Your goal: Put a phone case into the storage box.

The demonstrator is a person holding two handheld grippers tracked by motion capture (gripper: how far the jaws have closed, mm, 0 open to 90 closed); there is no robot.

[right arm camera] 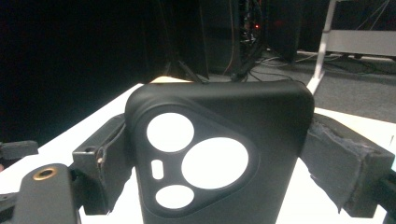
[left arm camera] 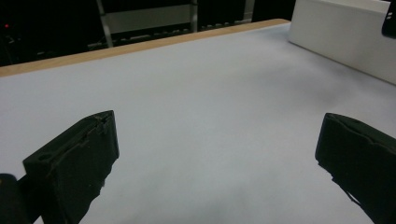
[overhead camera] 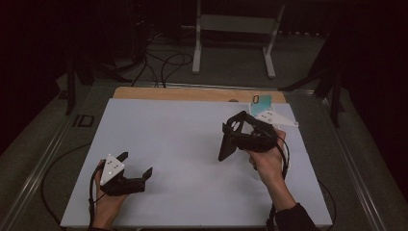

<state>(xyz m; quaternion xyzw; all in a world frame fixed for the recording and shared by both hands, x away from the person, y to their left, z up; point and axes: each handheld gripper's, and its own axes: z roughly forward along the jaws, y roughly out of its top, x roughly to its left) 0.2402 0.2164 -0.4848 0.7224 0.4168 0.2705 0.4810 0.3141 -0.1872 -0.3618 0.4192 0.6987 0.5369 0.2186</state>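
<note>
Phone case (overhead camera: pixel 225 143) right on table (overhead camera: pixel 183 139) (box (overhead camera: pixel 262 103) behind).

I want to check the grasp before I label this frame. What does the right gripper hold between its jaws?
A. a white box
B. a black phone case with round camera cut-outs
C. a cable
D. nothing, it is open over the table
B: in the right gripper view the black phone case sits between the two jaws of the right gripper, with the white table showing through its round cut-outs.
</note>
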